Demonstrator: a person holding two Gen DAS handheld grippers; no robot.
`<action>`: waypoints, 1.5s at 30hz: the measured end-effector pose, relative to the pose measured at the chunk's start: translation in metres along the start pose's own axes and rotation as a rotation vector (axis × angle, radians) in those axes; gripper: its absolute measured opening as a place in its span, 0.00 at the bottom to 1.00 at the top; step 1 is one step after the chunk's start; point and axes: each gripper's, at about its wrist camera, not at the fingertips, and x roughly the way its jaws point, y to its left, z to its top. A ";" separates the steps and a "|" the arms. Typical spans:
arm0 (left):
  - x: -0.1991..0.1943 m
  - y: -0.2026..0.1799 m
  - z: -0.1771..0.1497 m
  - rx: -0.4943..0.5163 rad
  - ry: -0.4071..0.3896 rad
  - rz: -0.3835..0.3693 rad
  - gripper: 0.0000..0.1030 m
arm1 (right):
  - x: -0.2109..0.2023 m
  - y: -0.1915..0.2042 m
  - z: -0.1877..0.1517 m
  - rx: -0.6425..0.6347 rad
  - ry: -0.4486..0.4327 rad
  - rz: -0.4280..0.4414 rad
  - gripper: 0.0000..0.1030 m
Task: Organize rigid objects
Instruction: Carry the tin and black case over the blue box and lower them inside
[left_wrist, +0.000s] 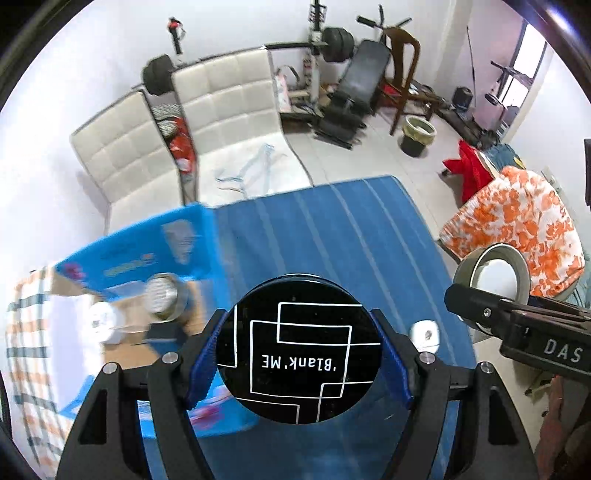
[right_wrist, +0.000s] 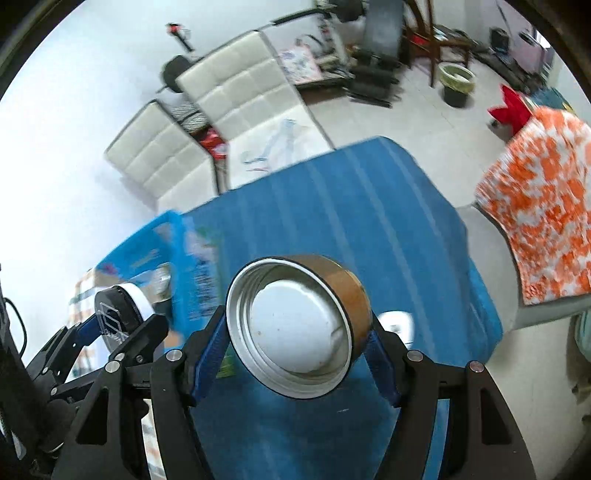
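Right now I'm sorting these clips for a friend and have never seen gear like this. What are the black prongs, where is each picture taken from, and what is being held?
Each picture comes from a fisheye camera fixed on a hand-held tool, looking along its two blue-padded fingers. A person carries one in each hand; there is no robot arm.

In the left wrist view, the left tool grips a round black container printed "Blank'ME". In the right wrist view, the right tool grips a brown jar lid, its silvery inside facing the camera. Each tool also shows at the edge of the other's picture.

Below is a table with a blue striped cloth. On it stands an open cardboard box holding a few blurred items, and a small white object.
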 end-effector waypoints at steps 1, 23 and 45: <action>-0.010 0.012 -0.004 -0.006 -0.010 0.009 0.71 | -0.003 0.021 -0.006 -0.020 -0.004 0.012 0.68; -0.072 0.217 -0.073 -0.188 -0.069 0.153 0.71 | 0.061 0.240 -0.050 -0.171 0.062 0.106 0.68; 0.077 0.286 -0.108 -0.219 0.191 0.033 0.71 | 0.282 0.271 -0.056 0.035 0.430 0.142 0.68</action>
